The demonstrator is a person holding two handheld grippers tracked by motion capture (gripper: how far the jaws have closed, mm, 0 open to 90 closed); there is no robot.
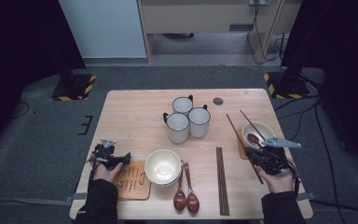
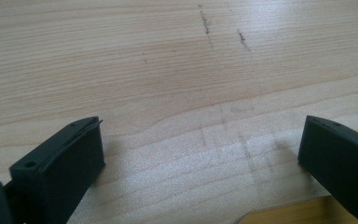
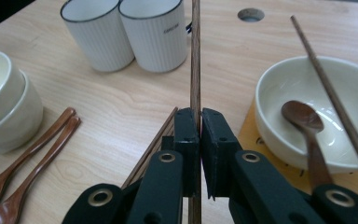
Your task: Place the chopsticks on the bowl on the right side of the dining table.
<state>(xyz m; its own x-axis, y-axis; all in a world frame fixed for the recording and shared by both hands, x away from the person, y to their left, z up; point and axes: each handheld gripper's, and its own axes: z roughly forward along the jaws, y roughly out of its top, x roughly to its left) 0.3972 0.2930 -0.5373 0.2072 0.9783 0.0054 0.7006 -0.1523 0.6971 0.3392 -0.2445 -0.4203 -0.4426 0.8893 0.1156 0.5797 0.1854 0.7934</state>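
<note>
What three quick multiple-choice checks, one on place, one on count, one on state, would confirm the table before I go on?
1. Where does the small bowl with the spoon in it sit?
A. near the table's left edge
B. on a mat by the right tongs
C. behind the mugs

2. How many white mugs stand together?
A. two
B. three
C. five

3. How are the right tongs set?
A. shut on a chopstick
B. wide open above the bowl
C. shut on a spoon

Answers:
1 B, the high view shows it at the right, on an orange mat.
2 B, three mugs cluster behind the stacked bowls.
3 A, in the right gripper view the jaws pinch the stick.
</note>
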